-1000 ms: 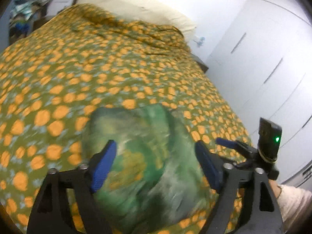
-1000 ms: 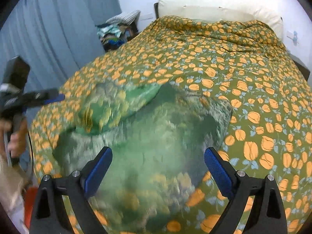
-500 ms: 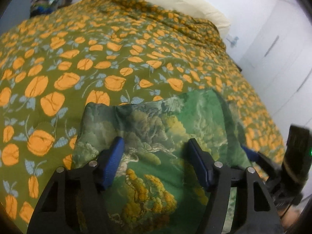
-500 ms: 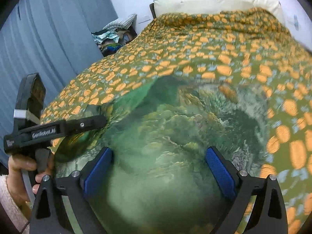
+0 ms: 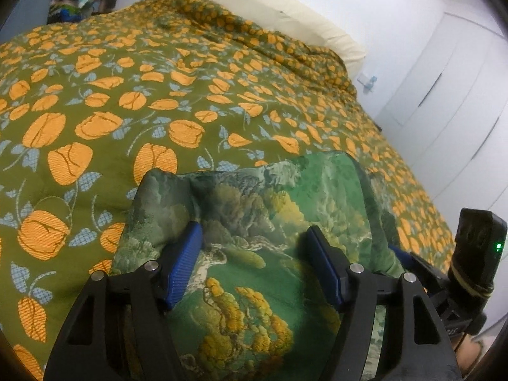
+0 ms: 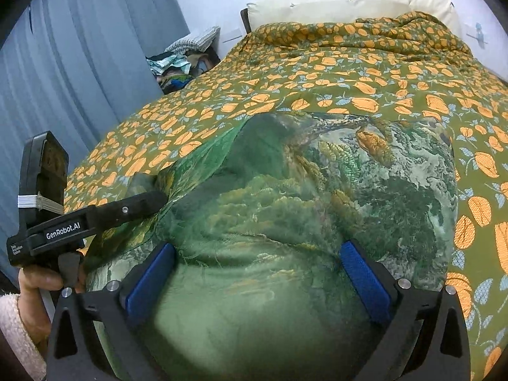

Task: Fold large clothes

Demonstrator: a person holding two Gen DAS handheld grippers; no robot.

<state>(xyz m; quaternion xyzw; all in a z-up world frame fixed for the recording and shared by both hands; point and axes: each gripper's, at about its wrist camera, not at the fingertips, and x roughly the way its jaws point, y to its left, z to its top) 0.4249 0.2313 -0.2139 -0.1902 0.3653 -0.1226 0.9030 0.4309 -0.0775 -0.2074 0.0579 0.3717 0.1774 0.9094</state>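
A green landscape-print garment (image 5: 270, 216) lies folded on the orange-flowered bedspread (image 5: 104, 127). My left gripper (image 5: 254, 231) rests low over its near part with its jaws apart; the cloth runs flat between the pads, and a small ridge stands by the left finger. In the right wrist view the same garment (image 6: 285, 190) spreads under my right gripper (image 6: 257, 247), whose jaws are opening, with only flat cloth between them. The left gripper (image 6: 152, 200) shows there at the garment's left edge, held by a hand (image 6: 35, 282).
A cream pillow (image 5: 285, 16) lies at the head of the bed. A pile of clothes (image 6: 177, 66) sits beside it, next to grey curtains (image 6: 79, 63). White wardrobe doors (image 5: 444, 95) stand along the bed's right side.
Both grippers came down onto the garment, which now lies sharp and still on the bed. The left jaws narrowed and the right jaws widened slightly.
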